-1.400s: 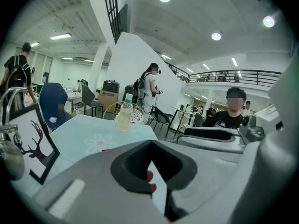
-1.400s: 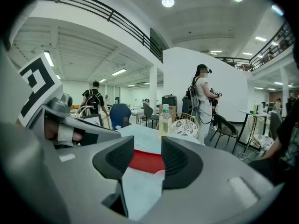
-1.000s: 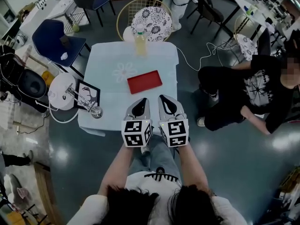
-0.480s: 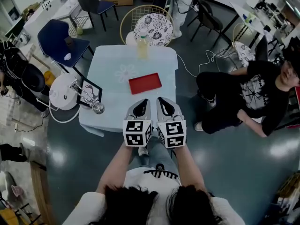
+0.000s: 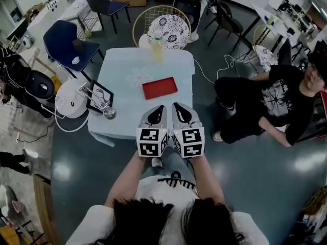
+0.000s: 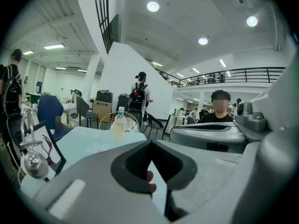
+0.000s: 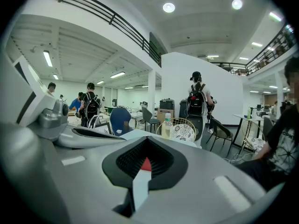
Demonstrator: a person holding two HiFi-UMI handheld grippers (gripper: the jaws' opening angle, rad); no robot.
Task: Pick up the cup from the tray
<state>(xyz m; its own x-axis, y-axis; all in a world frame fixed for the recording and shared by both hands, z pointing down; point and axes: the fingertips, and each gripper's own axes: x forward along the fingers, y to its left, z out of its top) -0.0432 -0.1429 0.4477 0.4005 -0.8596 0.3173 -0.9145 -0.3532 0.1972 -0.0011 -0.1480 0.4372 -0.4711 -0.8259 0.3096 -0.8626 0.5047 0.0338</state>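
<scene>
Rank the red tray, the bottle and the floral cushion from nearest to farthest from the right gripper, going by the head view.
1. red tray: just ahead of the right gripper, in the middle of the table.
2. bottle: standing at the far edge of the table.
3. floral cushion: beyond that far edge, off the table.

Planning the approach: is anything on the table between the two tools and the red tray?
Nothing. In the head view only bare tablecloth separates the left tool and the right tool from the red tray.
</scene>
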